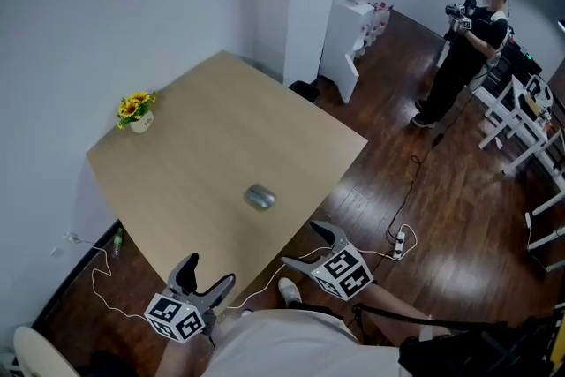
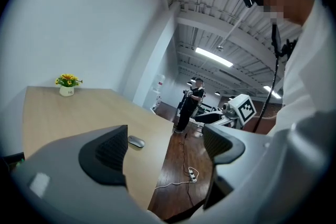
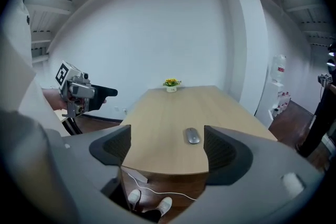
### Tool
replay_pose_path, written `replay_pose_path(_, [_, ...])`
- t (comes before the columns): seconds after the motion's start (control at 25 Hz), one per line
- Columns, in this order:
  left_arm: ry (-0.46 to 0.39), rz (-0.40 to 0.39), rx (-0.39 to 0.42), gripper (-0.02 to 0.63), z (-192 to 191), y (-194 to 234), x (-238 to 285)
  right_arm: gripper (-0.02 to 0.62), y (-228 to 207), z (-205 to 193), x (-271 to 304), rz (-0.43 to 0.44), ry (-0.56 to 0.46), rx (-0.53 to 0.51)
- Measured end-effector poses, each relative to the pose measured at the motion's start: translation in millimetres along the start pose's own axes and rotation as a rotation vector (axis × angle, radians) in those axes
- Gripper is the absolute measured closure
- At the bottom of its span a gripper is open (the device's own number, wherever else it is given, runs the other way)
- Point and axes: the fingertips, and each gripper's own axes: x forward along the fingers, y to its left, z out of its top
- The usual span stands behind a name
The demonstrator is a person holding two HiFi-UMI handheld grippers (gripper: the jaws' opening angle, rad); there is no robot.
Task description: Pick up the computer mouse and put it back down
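Both pairs of jaws stand released with nothing clamped between them. The right gripper (image 3: 168, 147) holds its two dark ribbed pads wide apart, and through the gap between them the grey computer mouse (image 3: 193, 136) shows lying flat on the pale wooden table (image 3: 157, 113). The mouse sits well ahead of the jaws, nearer the right-hand pad than the left, and touches neither. Far beyond it, in line with the left-hand part of the gap, a small white pot of yellow flowers (image 3: 171, 84) stands at the table's far end.

The left gripper (image 2: 168, 150) is likewise spread open and empty. In its own view the mouse (image 2: 136, 141) appears just past the tip of the left-hand jaw, out on the table and clear of the pad. The flower pot (image 2: 67, 85) lies far off to the left of those jaws. Ahead of the gap, across the dark wooden floor, a person in black (image 2: 191, 105) stands holding some equipment.

From the head view, both grippers hover off the near edge of the table (image 1: 203, 128). The left gripper (image 1: 210, 274) and the right gripper (image 1: 304, 245) point up toward the mouse (image 1: 259, 197), which rests ahead of and between them, closer to the right jaws. A white power strip (image 1: 400, 241) lies on the floor to the right of the right jaws.
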Motion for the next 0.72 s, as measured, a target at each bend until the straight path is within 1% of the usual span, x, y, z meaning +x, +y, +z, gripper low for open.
replay_pose_path(0.28, [0.028, -0.073, 0.025, 0.178, -5, -14, 4, 0.160, 21, -1, -26, -0.044, -0.029, 0.026])
replay_pose_path(0.48, [0.037, -0.092, 0.039, 0.178, -9, -20, 0, 0.161, 30, 1, -32, -0.051, -0.040, 0.024])
replay_pose_path(0.72, [0.041, -0.095, 0.042, 0.178, -10, -24, -10, 0.161, 37, 1, -34, -0.055, -0.033, 0.022])
